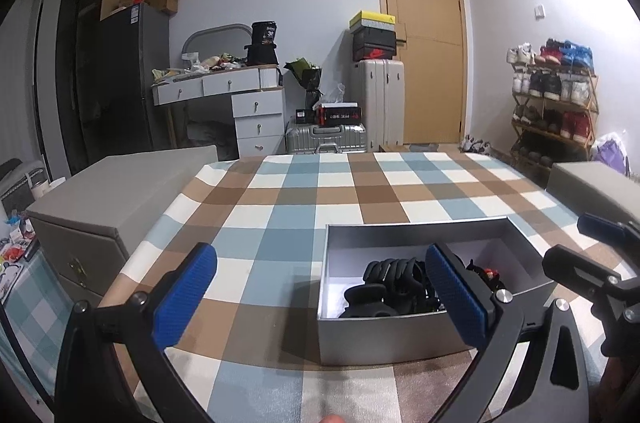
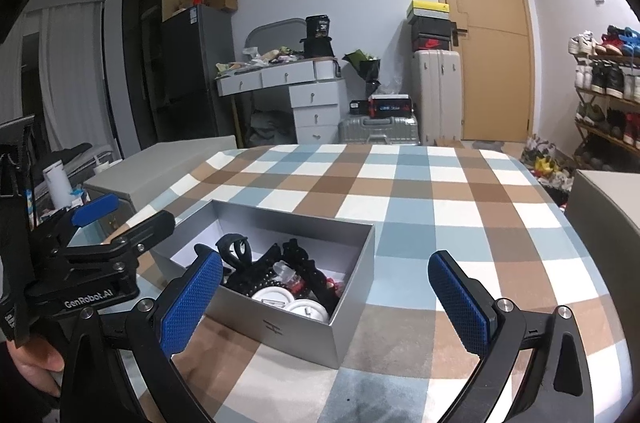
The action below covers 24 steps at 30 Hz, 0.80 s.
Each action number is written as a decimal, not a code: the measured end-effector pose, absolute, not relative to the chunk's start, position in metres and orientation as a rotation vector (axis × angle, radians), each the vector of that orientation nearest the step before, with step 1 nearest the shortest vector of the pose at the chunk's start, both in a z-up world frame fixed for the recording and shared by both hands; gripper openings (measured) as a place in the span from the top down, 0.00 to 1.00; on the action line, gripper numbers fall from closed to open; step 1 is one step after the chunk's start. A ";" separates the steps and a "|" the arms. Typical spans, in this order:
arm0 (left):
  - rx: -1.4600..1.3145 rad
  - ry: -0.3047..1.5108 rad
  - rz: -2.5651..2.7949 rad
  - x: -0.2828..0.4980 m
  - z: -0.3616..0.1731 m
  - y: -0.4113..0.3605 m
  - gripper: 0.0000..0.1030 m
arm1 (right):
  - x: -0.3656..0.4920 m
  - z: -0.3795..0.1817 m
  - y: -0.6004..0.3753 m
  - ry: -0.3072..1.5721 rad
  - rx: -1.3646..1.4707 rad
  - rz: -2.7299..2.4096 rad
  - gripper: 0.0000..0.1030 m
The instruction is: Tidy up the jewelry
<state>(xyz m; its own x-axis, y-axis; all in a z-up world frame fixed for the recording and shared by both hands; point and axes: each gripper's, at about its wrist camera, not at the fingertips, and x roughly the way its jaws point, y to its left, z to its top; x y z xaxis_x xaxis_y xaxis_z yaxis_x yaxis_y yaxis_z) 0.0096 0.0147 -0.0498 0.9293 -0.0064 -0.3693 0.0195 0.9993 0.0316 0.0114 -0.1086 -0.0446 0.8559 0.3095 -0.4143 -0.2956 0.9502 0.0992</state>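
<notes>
An open grey box (image 1: 400, 339) stands on the checked tablecloth and also shows in the right wrist view (image 2: 296, 331). It holds black hair claws (image 1: 384, 287), a black bead string (image 2: 272, 279), white round cases (image 2: 308, 309) and small red pieces (image 2: 334, 283). My left gripper (image 1: 320, 299) is open and empty, its right finger over the box's near left part. My right gripper (image 2: 326, 299) is open and empty, its left finger at the box's near corner. Each gripper shows in the other's view.
The table (image 1: 304, 183) carries a blue, brown and white checked cloth. A grey storage box (image 1: 104, 207) stands off its left edge, another (image 2: 604, 215) off its right. A dresser, suitcases, a door and a shoe rack lie beyond.
</notes>
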 end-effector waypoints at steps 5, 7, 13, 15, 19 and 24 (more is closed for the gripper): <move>0.032 0.370 -0.015 0.011 -0.049 0.014 0.01 | 0.010 -0.044 -0.109 0.436 0.030 0.316 0.00; 0.033 0.369 -0.020 0.011 -0.050 0.013 0.01 | 0.010 -0.044 -0.109 0.437 0.032 0.318 0.00; 0.017 0.360 -0.005 0.010 -0.049 0.016 0.01 | 0.010 -0.044 -0.109 0.437 0.031 0.317 0.00; 0.017 0.356 -0.006 0.009 -0.049 0.015 0.01 | 0.010 -0.044 -0.109 0.436 0.031 0.318 0.00; 0.018 0.356 -0.005 0.009 -0.049 0.015 0.01 | 0.010 -0.044 -0.109 0.436 0.031 0.318 0.00; 0.023 0.368 -0.017 0.010 -0.049 0.012 0.01 | 0.009 -0.043 -0.109 0.438 0.032 0.318 0.00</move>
<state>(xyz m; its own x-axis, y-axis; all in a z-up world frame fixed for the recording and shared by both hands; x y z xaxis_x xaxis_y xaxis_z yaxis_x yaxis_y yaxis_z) 0.0101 0.0124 -0.0492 0.9331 -0.0129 -0.3595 0.0212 0.9996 0.0190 0.0088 -0.1092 -0.0429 0.8570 0.3096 -0.4120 -0.2959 0.9501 0.0984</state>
